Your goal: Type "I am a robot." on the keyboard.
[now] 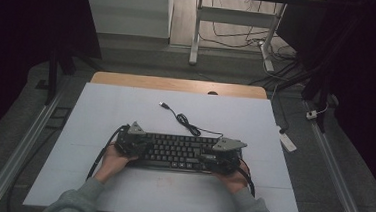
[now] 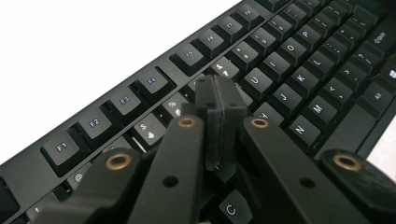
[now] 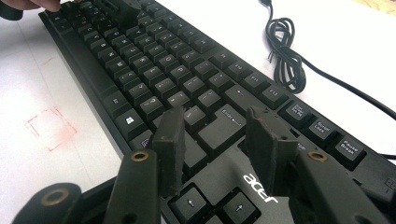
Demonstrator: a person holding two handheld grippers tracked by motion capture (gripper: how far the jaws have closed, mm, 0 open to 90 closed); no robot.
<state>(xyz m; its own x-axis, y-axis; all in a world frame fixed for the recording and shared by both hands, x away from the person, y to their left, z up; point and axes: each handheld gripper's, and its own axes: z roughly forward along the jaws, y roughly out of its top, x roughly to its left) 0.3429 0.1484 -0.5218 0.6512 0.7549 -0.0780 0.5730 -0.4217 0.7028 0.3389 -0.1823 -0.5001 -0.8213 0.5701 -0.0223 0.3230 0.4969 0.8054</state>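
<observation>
A black keyboard (image 1: 177, 153) lies flat near the middle of the white counter (image 1: 125, 111), its long side running across the high view, the brand mark "acer" printed above its arrow keys in the right hand-held gripper view. Its black cable (image 1: 187, 123) leaves the far edge, coils in a small loose bundle just behind the keyboard and ends in a plug lying free on the counter further back.

The left hand-held gripper (image 2: 219, 105) sits over the left part of the keyboard with its 2 jaws pressed flat together, nothing between them; their joined tips hang over the number row just below the function keys; whether they touch a key cannot be told.

The right hand-held gripper (image 3: 217, 130) is at the right end of the keyboard with its 2 jaws parted. They stand above the keys around Enter, with nothing clamped between them.

In the high view each hand-held gripper is held by a hand in a grey sleeve coming in from the near edge of the counter. A faint red square outline (image 3: 50, 128) is marked on the counter just in front of the keyboard.
</observation>
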